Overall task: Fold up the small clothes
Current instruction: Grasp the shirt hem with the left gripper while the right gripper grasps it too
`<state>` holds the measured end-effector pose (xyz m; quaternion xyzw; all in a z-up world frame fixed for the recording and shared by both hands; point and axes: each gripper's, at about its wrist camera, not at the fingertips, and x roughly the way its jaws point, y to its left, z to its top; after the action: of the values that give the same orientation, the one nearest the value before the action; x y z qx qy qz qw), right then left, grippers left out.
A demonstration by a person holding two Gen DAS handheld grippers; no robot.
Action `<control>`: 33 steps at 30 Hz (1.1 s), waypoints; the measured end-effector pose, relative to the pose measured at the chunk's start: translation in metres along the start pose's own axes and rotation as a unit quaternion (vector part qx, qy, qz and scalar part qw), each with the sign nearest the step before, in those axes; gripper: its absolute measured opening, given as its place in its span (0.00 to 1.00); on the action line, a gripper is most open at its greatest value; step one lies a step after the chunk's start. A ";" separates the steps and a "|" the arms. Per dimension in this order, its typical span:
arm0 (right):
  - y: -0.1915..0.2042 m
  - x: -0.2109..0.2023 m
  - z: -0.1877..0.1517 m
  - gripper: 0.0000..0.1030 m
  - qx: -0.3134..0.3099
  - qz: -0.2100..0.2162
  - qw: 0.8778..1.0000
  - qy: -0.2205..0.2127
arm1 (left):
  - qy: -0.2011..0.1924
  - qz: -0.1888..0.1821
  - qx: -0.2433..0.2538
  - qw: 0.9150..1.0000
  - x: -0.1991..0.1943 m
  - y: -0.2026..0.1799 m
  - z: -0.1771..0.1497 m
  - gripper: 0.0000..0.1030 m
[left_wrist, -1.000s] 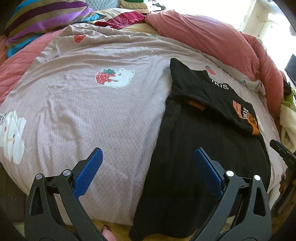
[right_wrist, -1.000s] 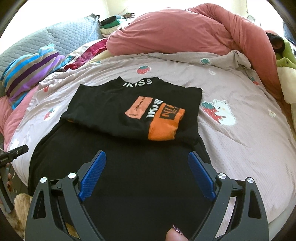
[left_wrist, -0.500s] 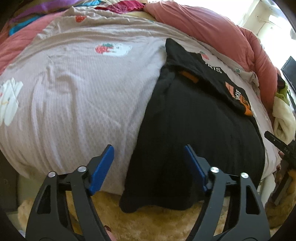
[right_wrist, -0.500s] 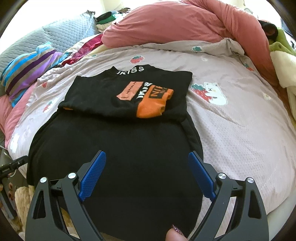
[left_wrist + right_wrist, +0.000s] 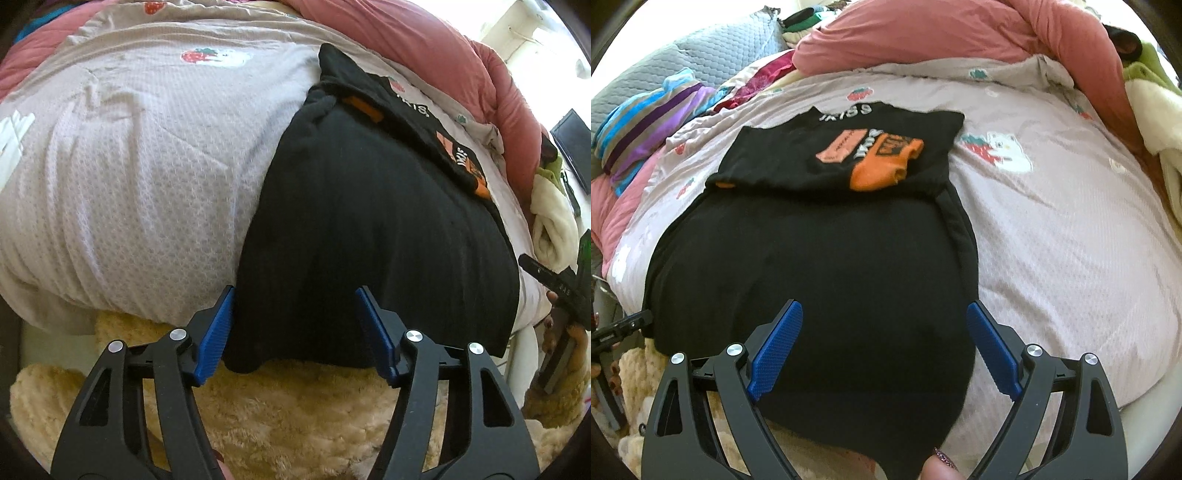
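Note:
A black garment [image 5: 369, 229] lies flat on the bed, its top part with orange and white print [image 5: 871, 155] folded down over itself. Its lower hem hangs over the bed's near edge. My left gripper [image 5: 295, 328] is open, its blue pads straddling the hem's left corner just above the cloth. My right gripper [image 5: 882, 347] is open over the hem's right part in the right wrist view, nothing between its pads. The garment [image 5: 812, 277] fills the middle of that view. The right gripper's body shows in the left wrist view [image 5: 557, 284] at the far right.
The bed has a pale pink cover with strawberry and bear prints [image 5: 1071, 229]. A salmon duvet [image 5: 942, 33] is bunched at the back. A striped pillow [image 5: 646, 125] lies at the left. A beige fluffy rug [image 5: 295, 413] lies below the bed edge.
Both grippers have come down and back toward the bed's near edge, over the garment's hem. The left gripper's jaws have narrowed somewhat. The garment has not moved.

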<state>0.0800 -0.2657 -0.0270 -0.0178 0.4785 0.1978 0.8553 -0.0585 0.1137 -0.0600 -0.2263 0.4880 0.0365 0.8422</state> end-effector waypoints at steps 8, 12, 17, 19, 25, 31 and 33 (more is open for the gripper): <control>-0.023 -0.009 -0.028 0.87 0.004 -0.010 0.999 0.044 | 0.000 0.001 -0.016 1.000 0.002 0.008 0.001 0.38; -0.032 -0.010 -0.041 0.87 0.024 0.002 0.997 0.071 | 0.001 0.001 -0.019 1.000 0.001 0.010 0.001 0.35; -0.030 -0.011 -0.057 0.87 0.026 0.024 0.995 0.094 | -0.001 0.002 -0.020 1.000 0.000 0.011 0.000 0.35; -0.029 -0.009 -0.065 0.86 0.035 0.032 0.993 0.107 | -0.002 0.001 -0.021 1.000 0.000 0.011 0.000 0.35; -0.027 0.002 -0.081 0.81 0.064 0.062 0.987 0.133 | -0.004 0.001 -0.024 1.000 0.002 0.011 0.000 0.35; -0.021 0.009 -0.091 0.60 0.066 0.078 0.984 0.147 | -0.006 0.003 -0.027 1.000 0.002 0.009 -0.001 0.35; -0.020 0.012 -0.095 0.42 0.067 0.081 0.983 0.150 | -0.007 0.003 -0.028 1.000 0.001 0.009 -0.001 0.35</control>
<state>0.0153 -0.3009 -0.0912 0.0488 0.6134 0.2292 0.7542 -0.0614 0.1214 -0.0647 -0.2477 0.4818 0.0541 0.8388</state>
